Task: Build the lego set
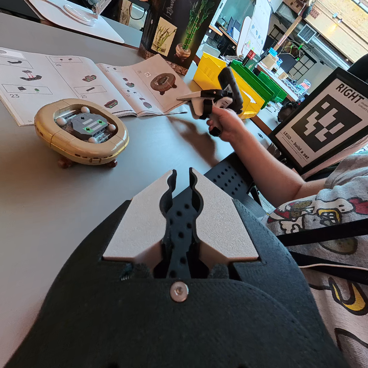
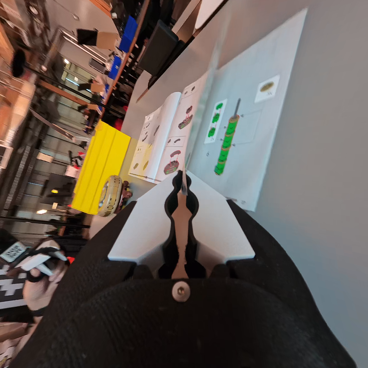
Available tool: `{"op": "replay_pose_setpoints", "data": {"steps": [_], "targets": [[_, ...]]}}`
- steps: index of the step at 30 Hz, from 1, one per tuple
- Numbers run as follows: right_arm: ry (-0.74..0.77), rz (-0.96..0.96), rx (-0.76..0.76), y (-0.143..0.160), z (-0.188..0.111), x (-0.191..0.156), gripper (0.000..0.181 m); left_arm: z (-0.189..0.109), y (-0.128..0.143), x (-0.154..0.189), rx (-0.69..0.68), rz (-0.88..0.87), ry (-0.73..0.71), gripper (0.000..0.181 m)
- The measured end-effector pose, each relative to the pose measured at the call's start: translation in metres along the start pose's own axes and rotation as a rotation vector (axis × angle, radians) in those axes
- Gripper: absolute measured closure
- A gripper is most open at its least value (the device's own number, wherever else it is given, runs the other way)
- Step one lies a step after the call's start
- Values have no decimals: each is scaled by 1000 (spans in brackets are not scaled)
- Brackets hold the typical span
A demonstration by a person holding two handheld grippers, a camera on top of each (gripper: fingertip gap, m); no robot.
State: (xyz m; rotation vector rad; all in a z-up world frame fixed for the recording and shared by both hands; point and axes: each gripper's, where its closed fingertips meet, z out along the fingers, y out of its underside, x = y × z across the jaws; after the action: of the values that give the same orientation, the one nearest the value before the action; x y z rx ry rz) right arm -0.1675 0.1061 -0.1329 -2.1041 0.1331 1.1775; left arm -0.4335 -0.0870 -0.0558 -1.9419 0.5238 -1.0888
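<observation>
At the lower edge of the instruction booklet [image 1: 99, 87], the right gripper [image 2: 182, 175] has its tips pinched nearly together on the edge of a page [image 2: 186, 165], which stands up thin and blurred between the fingers in the right wrist view. In the left wrist view the same gripper [image 1: 180, 98] sits at about 1 o'clock, its points touching the booklet's right-hand corner, with the person's hand [image 1: 225, 123] wrapped around the grip. The hold looks meant to turn the leaf, so I judge the step in hand to be finding the next build stage, not fitting a brick. Beyond the lifted page, at 1 o'clock in the right wrist view, an exposed sheet shows a green bamboo stalk diagram [image 2: 226, 143].

The left gripper [image 1: 182, 173] hangs off the table edge [image 1: 59, 209] at the bottom of its own view, fingers a narrow gap apart with nothing between them, apparently parked while the other works.

The task's thing, the tan oval pot base [image 1: 80, 130] on brown feet, rests on the grey table at 10 o'clock from the left gripper, just in front of the booklet, its grey centre plate with green sockets facing up and untouched. Farther out, at 12 o'clock, the set's box [image 1: 179, 33] stands upright, and a yellow bin [image 1: 209, 73] and green bins [image 1: 256, 83] line the table at 1 o'clock, probably holding loose parts within reach.
</observation>
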Motion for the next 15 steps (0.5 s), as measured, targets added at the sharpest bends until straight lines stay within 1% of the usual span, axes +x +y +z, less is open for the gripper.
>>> {"op": "replay_pose_setpoints", "data": {"steps": [3,7,9,11,12,13,14,15], "targets": [[31,-115,-35,-11,10,-24,181,-4,-2,-1,15,2,-2,170],[44,-309,-155,-15,43,-70,181,-6,-3,-3,25,-4,6,170],[26,-357,-189,-13,56,-89,181,-7,-8,-12,31,29,-28,170],[8,-384,-219,-7,64,-102,181,-7,-31,-37,53,68,-103,161],[3,-397,-232,-3,66,-106,181,-4,-48,-43,60,60,-94,154],[4,-410,-243,2,67,-107,181,1,-67,-42,60,35,-47,151],[13,-426,-248,5,66,-106,181,11,-83,-37,47,16,3,148],[17,-446,-245,7,64,-105,181,23,-96,-34,19,23,24,144]]}}
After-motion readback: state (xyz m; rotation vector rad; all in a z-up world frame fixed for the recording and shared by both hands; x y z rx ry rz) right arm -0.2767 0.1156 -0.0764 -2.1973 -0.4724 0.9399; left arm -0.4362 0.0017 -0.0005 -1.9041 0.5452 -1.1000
